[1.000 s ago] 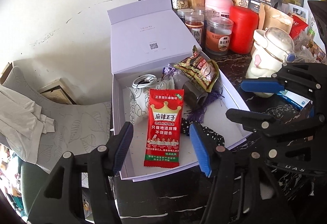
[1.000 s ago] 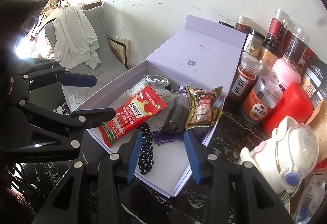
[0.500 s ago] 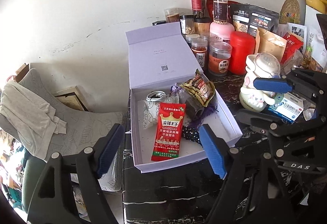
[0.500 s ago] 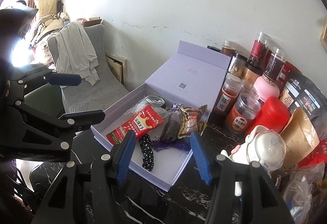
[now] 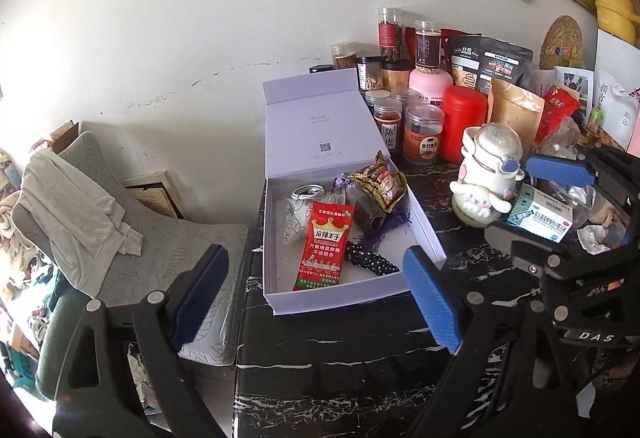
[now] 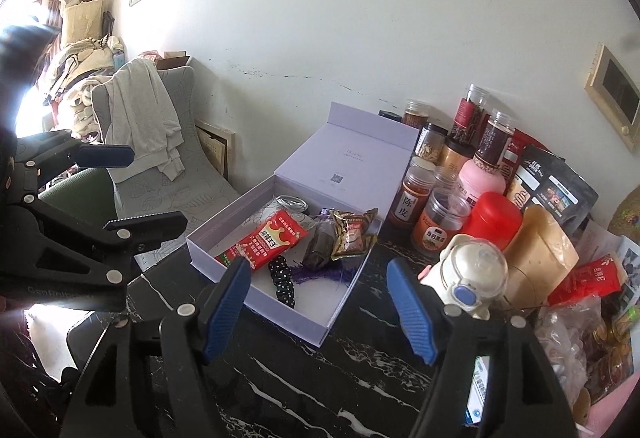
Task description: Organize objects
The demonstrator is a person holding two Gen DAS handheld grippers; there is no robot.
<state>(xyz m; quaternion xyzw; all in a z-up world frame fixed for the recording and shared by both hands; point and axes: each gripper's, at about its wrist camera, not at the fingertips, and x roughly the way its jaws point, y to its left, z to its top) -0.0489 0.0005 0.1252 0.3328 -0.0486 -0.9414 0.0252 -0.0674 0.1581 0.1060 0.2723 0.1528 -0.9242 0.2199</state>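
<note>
An open pale lilac box (image 5: 430, 228) (image 6: 216, 226) sits on the black marble table, lid up against the wall. Inside lie a red snack packet (image 5: 326, 244) (image 6: 262, 240), a brown snack packet (image 5: 378, 180) (image 6: 352, 232), a drink can (image 5: 298, 204), a dark block on purple tassels (image 5: 370, 216) and a black dotted band (image 5: 370, 258) (image 6: 282, 284). My left gripper (image 5: 316, 300) is open and empty, in front of the box. My right gripper (image 6: 322, 304) is open and empty, also in front of the box; it shows at the right of the left wrist view (image 5: 532, 198).
Spice jars (image 5: 424, 132), a red canister (image 5: 464, 122), snack bags (image 5: 514, 108) and a white cartoon bottle (image 5: 486, 174) (image 6: 470, 274) crowd the table right of the box. A medicine box (image 5: 542, 216) lies near the right gripper. A grey chair with cloth (image 5: 80, 206) stands left.
Both grippers have drawn back and up from the box, so it looks smaller and farther. The left jaws have opened wider. The box's contents have not moved.
</note>
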